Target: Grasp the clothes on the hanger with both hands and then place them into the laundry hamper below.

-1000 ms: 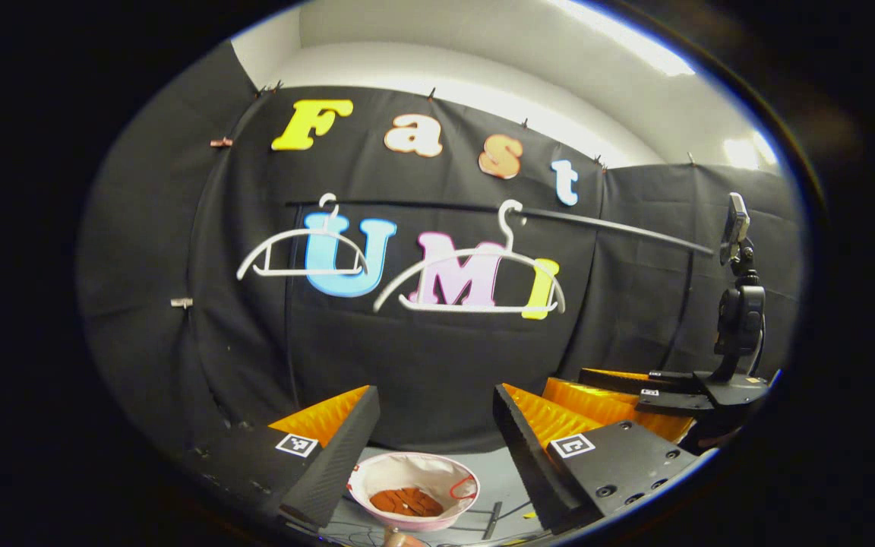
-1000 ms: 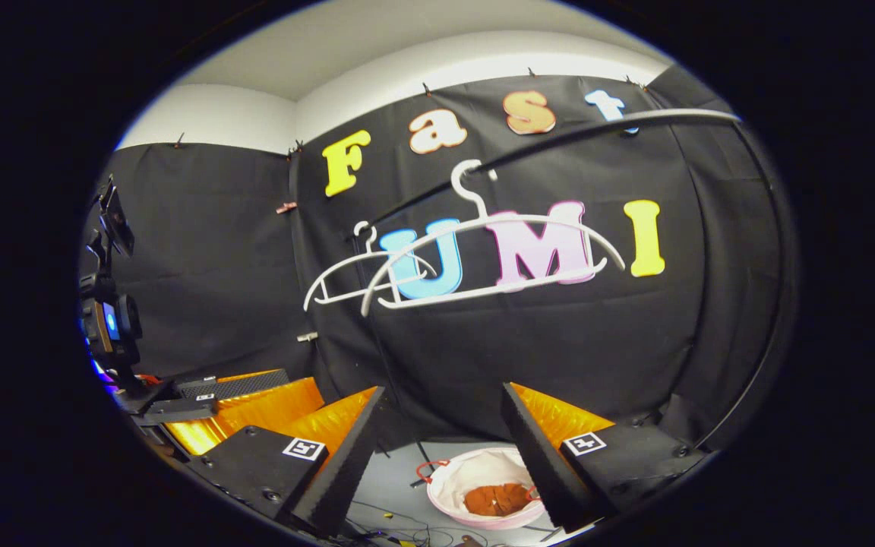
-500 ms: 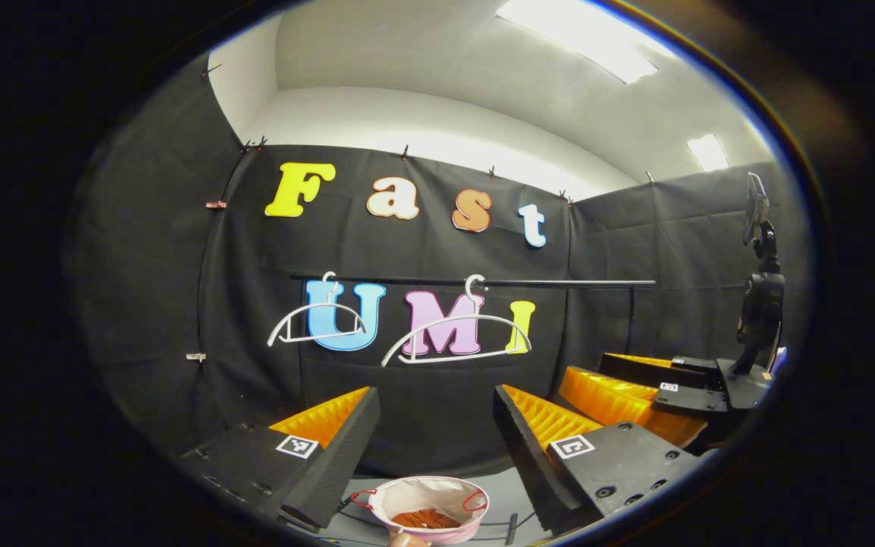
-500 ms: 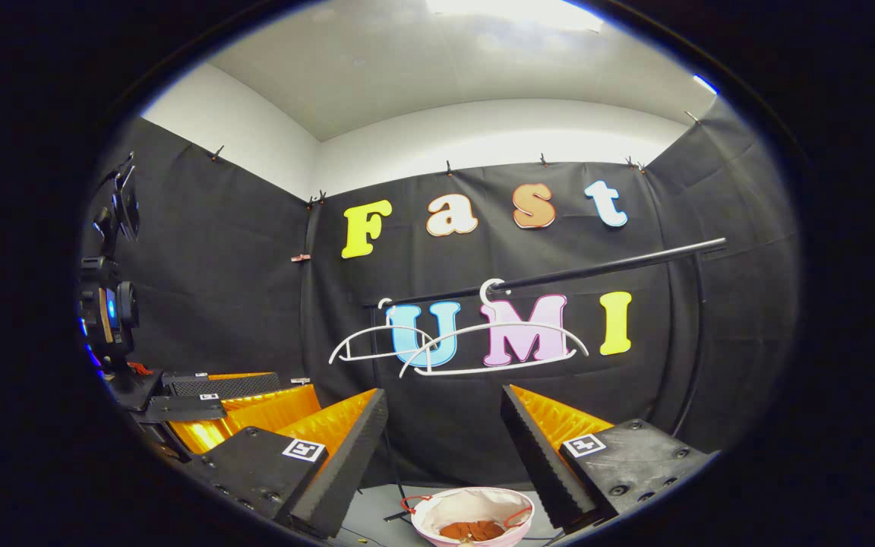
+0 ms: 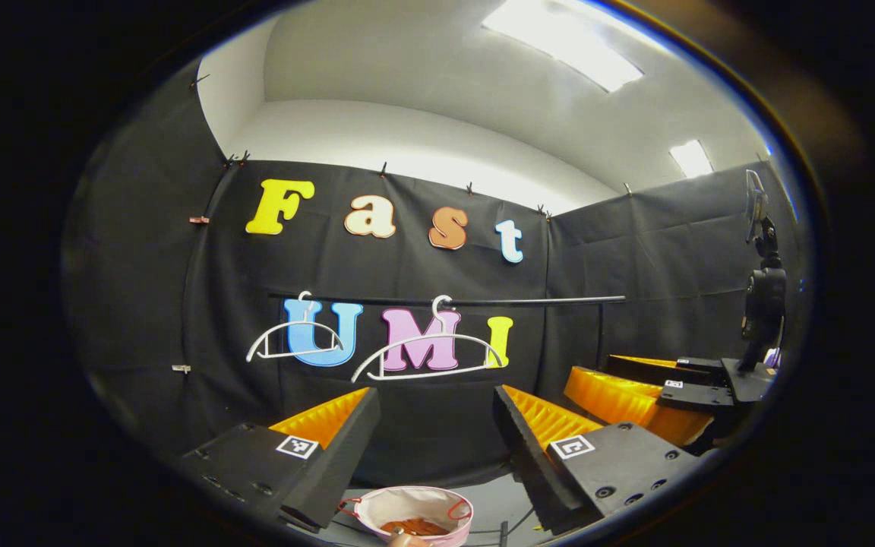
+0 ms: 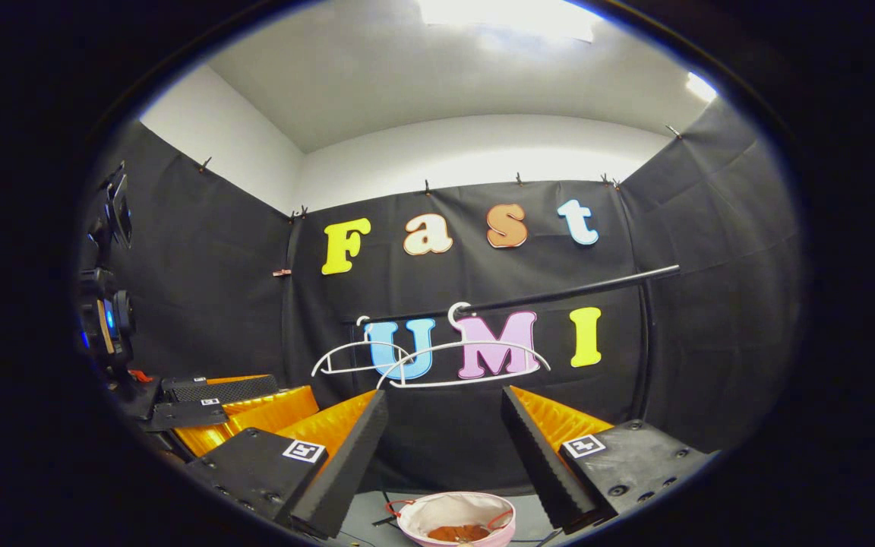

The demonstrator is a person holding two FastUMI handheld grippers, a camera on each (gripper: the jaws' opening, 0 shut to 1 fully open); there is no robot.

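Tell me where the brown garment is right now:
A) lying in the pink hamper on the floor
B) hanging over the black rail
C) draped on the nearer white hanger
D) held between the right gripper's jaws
A: the brown garment lies inside the pink hamper, and both white hangers hang bare on the rail.

Left gripper (image 5: 434, 437) with jaws spread wide, nothing between them. Far behind, two bare white hangers (image 5: 428, 353) hang from a black rail (image 5: 529, 301). Near, on the floor below, the laundry hamper (image 5: 409, 510) holds a rust-coloured garment (image 5: 413, 526). At right, the right gripper (image 5: 635, 387), jaws apart.
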